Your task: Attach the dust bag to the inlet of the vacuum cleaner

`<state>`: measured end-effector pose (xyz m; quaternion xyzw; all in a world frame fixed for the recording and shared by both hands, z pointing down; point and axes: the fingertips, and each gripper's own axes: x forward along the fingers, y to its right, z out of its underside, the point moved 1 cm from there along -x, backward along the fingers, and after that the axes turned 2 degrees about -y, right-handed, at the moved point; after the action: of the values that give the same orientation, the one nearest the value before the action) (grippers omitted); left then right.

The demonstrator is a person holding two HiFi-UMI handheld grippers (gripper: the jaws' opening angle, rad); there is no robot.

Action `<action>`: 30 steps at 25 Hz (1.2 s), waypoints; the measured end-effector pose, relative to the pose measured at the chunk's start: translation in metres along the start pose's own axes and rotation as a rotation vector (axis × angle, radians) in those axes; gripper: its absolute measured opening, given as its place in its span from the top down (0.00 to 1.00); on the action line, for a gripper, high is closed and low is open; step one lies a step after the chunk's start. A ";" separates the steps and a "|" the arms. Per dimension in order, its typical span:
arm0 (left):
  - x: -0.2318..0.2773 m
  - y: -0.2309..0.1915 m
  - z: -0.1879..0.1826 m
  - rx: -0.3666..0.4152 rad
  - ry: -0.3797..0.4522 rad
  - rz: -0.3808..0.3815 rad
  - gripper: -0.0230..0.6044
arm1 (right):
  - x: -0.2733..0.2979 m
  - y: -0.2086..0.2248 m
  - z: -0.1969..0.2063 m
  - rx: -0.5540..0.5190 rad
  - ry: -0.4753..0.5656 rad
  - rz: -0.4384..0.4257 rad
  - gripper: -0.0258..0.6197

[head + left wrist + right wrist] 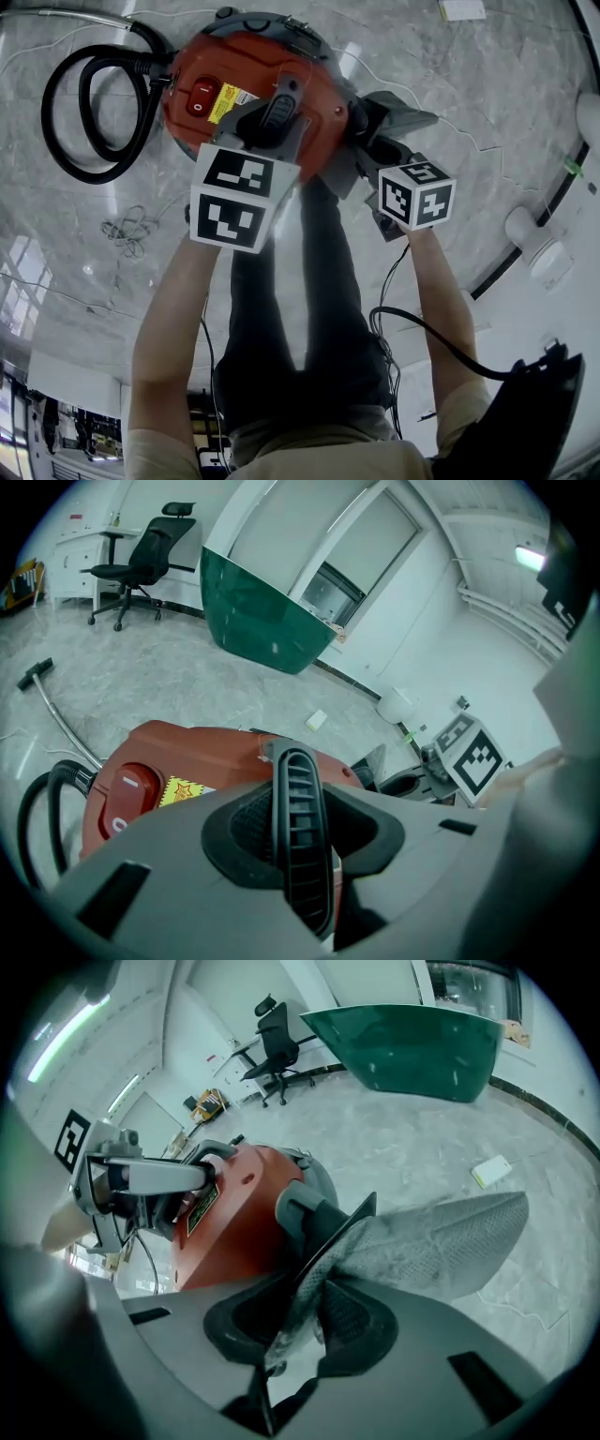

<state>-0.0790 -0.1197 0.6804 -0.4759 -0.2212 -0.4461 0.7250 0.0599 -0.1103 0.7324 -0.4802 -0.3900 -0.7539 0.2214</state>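
A red vacuum cleaner (244, 70) stands on the marble floor. My left gripper (279, 117) is shut on its black ribbed handle (298, 799), which fills the gap between the jaws in the left gripper view. My right gripper (370, 155) sits at the cleaner's right side, shut on the grey fabric dust bag (441, 1241). The bag's dark collar plate (333, 1232) runs up between the pads and leans against the grey inlet tube (298, 1206). From the head view the bag (405, 117) sticks out to the right of the body. Whether the collar is seated on the inlet is hidden.
A black hose (89, 112) loops left of the cleaner, with a thin cable (127, 230) on the floor below it. The person's legs (300, 309) stand right behind. A power cord (422, 328) trails right. A green glass panel (262, 611) and an office chair (141, 569) stand farther off.
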 end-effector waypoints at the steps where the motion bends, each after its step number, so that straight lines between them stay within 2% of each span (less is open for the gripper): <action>1: 0.000 0.000 0.000 0.000 0.000 0.002 0.80 | -0.001 -0.001 -0.001 -0.022 -0.005 -0.001 0.84; 3: 0.000 0.000 -0.001 -0.001 0.001 0.004 0.80 | -0.001 0.001 -0.001 -0.014 -0.010 -0.003 0.83; 5: -0.001 -0.001 0.000 -0.005 0.001 0.006 0.80 | -0.002 0.006 0.003 0.043 0.001 0.001 0.83; 8: -0.001 0.000 0.001 -0.011 -0.004 0.014 0.80 | -0.009 0.017 0.017 0.085 -0.022 0.041 0.83; 11: -0.001 0.000 0.000 -0.012 0.000 0.012 0.80 | -0.015 0.023 0.016 0.121 -0.039 0.053 0.73; 13: -0.001 0.000 -0.001 -0.012 0.004 0.008 0.80 | -0.015 0.026 0.014 0.092 -0.073 0.088 0.74; 15: 0.000 0.000 -0.001 -0.012 0.005 0.005 0.80 | -0.014 0.026 0.012 0.019 -0.106 0.126 0.76; 17: -0.001 0.000 -0.001 -0.011 0.006 0.001 0.80 | -0.013 0.022 0.012 -0.053 -0.123 0.144 0.83; 22: -0.001 0.000 0.001 -0.010 0.008 -0.010 0.80 | -0.008 0.000 -0.001 -0.157 -0.088 0.104 0.83; 26: -0.001 -0.002 0.001 -0.006 0.013 -0.020 0.80 | -0.009 -0.012 -0.007 -0.301 -0.090 0.077 0.85; 28: 0.000 -0.003 0.000 -0.004 0.014 -0.023 0.80 | -0.008 -0.014 -0.008 -0.306 -0.096 0.064 0.86; 30: -0.001 -0.002 0.000 -0.005 0.014 -0.019 0.80 | -0.008 -0.012 -0.007 -0.256 -0.085 0.053 0.86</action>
<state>-0.0813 -0.1197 0.6813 -0.4724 -0.2196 -0.4566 0.7212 0.0507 -0.1090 0.7189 -0.5462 -0.2867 -0.7703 0.1615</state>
